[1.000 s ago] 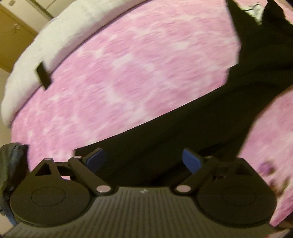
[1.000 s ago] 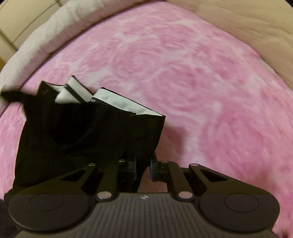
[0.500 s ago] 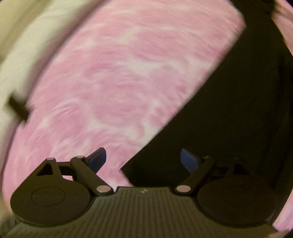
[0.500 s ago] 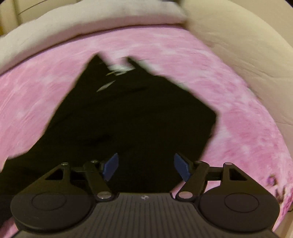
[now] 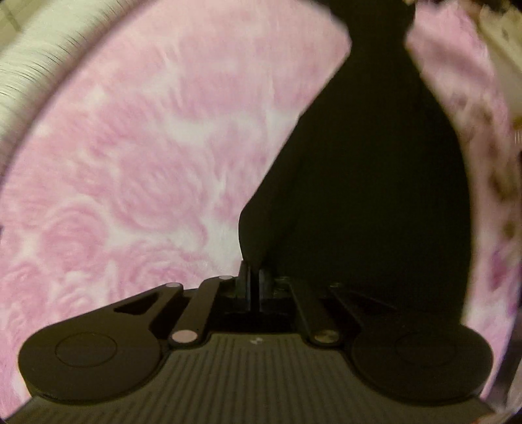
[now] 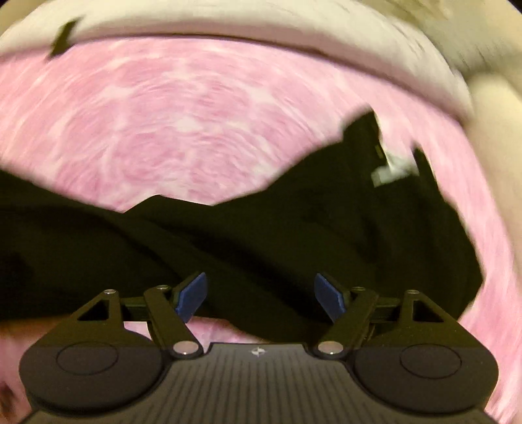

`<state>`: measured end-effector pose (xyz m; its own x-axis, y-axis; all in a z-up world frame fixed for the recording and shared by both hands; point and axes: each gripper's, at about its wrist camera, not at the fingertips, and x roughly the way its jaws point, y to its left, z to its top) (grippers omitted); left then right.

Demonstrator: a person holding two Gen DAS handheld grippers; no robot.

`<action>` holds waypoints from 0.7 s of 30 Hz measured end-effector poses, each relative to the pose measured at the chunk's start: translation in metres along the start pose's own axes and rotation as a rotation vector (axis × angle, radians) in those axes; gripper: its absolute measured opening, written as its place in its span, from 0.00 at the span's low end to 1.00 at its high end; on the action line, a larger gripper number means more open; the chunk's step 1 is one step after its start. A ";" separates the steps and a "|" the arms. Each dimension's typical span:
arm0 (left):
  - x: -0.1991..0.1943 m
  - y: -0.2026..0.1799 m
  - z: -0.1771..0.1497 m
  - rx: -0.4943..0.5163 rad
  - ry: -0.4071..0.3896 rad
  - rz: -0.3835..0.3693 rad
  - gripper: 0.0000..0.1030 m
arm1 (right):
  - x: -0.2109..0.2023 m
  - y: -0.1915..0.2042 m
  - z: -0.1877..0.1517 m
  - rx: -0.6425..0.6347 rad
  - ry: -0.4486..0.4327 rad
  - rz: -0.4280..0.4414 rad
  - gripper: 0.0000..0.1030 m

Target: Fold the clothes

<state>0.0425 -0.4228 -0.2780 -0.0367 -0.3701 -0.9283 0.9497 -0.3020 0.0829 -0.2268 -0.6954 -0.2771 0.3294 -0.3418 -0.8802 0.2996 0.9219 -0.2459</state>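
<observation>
My left gripper (image 5: pixel 253 277) has just snapped closed, and its jaws are pinched on a corner of the black garment (image 5: pixel 368 182), which rises as a small peak of cloth right at the tips. My right gripper (image 6: pixel 260 293) has just been spreading its jaws; its blue pads (image 6: pixel 192 295) stand wide apart above the same garment with nothing pressed between them, so that hand is free.

The garment lies on the pink rose-patterned blanket (image 5: pixel 137 156), running away from my left tips as a long dark band. In the right wrist view it sprawls across the blanket in loose ridges, with a white label or lining (image 6: pixel 390 171) showing near its far end. A pale cushioned edge (image 6: pixel 228 24) borders the blanket beyond.

I judge the cloth light, limp and quick to slump, so one pinched corner will only drag it. I would take the opposite corner or hem with the right, gripping the edge rather than a ridge, to carry the fold flat.
</observation>
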 end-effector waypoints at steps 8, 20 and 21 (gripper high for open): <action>-0.148 -0.161 -0.001 -0.178 -0.056 -0.066 0.02 | 0.016 0.052 -0.055 -0.643 -0.092 0.059 0.74; -0.074 -0.352 -0.009 -0.111 0.370 -0.089 0.07 | -0.003 0.033 -0.151 -0.878 -0.021 0.289 0.07; -0.071 -0.347 -0.012 -0.128 0.372 -0.087 0.11 | -0.007 0.030 -0.156 -0.880 0.008 0.300 0.08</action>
<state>-0.2807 -0.2810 -0.2451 -0.0263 0.0027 -0.9997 0.9799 -0.1975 -0.0263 -0.3597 -0.6371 -0.3416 0.2756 -0.0682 -0.9588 -0.5857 0.7790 -0.2238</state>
